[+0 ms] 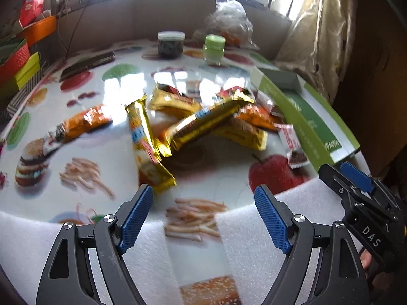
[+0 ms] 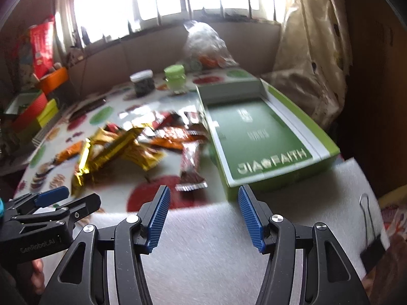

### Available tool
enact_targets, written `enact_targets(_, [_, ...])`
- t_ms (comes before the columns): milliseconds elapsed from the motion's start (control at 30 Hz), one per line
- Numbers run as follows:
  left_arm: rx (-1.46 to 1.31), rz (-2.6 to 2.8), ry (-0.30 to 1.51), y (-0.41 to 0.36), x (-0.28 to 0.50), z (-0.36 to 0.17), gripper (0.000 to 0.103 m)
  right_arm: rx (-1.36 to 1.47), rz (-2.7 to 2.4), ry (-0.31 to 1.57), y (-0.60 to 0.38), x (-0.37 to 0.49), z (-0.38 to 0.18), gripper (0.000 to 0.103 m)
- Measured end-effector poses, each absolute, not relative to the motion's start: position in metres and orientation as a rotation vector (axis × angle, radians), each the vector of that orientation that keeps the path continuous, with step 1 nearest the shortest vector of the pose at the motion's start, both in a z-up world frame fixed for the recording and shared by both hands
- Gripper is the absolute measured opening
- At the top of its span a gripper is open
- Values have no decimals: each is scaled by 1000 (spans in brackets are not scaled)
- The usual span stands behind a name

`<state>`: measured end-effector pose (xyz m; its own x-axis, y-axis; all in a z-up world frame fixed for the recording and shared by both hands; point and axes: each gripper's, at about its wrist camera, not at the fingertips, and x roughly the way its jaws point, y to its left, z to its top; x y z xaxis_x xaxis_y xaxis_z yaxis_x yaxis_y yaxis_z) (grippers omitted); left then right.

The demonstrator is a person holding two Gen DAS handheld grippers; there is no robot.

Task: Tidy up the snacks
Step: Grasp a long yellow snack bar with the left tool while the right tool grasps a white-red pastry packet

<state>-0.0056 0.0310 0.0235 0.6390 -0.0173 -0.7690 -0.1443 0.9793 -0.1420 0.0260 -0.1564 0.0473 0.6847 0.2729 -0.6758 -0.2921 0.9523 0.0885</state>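
While both grippers hang over the near table edge, nothing is gripped.
Left gripper (image 1: 203,216): jaws wide, aimed at the snack pile (image 1: 201,119) mid-table.
Right gripper (image 2: 202,216): jaws wide, facing the green box (image 2: 257,137).
Green box: holds no snacks; pile lies just left of it.
Right view only: binder clip (image 2: 370,239) on white foam (image 2: 216,241).

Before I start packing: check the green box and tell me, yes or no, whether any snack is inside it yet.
No. In the right wrist view the green box shows only its bare printed floor; the snack packets lie on the table beside it.
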Motion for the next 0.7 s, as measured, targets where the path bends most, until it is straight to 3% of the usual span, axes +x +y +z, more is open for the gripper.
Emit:
enact_targets(267, [-203,96,833,62,21,35,82,-75,387,752,-130,56,58,52])
enact_targets(467, [-165,51,824,64,42,36,82,-102,390,794,-118,75,50,40])
enact_targets(667, [-162,-17,849,58,59,30,74,-129,391,820,-109,84,42,28])
enact_targets(700, [-158,-18,857,58,60,29,69,-130,392,827,-109,86,40,27])
